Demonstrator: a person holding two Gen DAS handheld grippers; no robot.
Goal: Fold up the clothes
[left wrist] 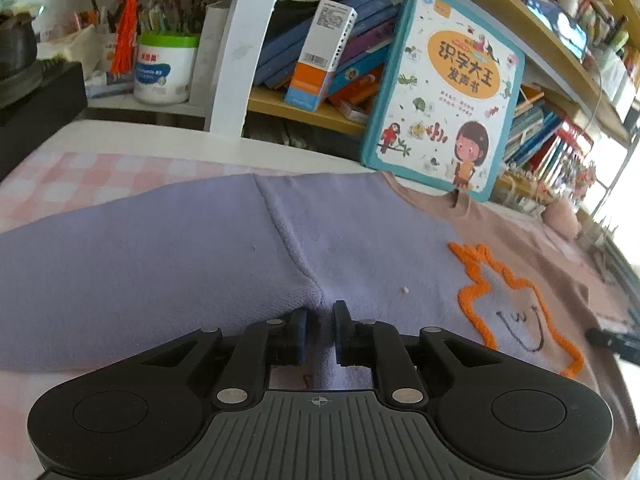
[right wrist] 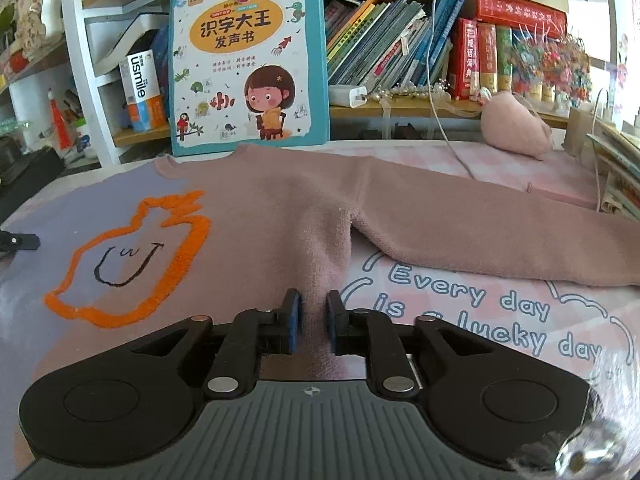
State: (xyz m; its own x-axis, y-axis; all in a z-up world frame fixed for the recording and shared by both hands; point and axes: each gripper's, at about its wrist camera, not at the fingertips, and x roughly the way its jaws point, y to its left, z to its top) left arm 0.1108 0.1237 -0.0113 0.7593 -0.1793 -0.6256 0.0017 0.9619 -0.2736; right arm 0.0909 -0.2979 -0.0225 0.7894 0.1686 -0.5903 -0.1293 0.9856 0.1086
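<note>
With the sweater [right wrist: 280, 216] spread flat on the table [right wrist: 480, 312], sleeves out, below the book [right wrist: 248, 60], my left tool [left wrist: 320, 330] and right tool [right wrist: 313, 320], both slightly spread, straddle its side edges, so uneven bites could skew any fold.

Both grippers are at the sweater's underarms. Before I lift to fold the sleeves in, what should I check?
1. Left gripper astride the purple underarm edge: ok.
2. Right gripper astride the pink side edge: ok.
3. Jaws clamped on fabric: not ok, both show a gap.
4. Sweater lying flat: ok.
5. Pink sleeve spread out straight: ok.
6. White cable clear of the sleeve: cannot tell.
</note>
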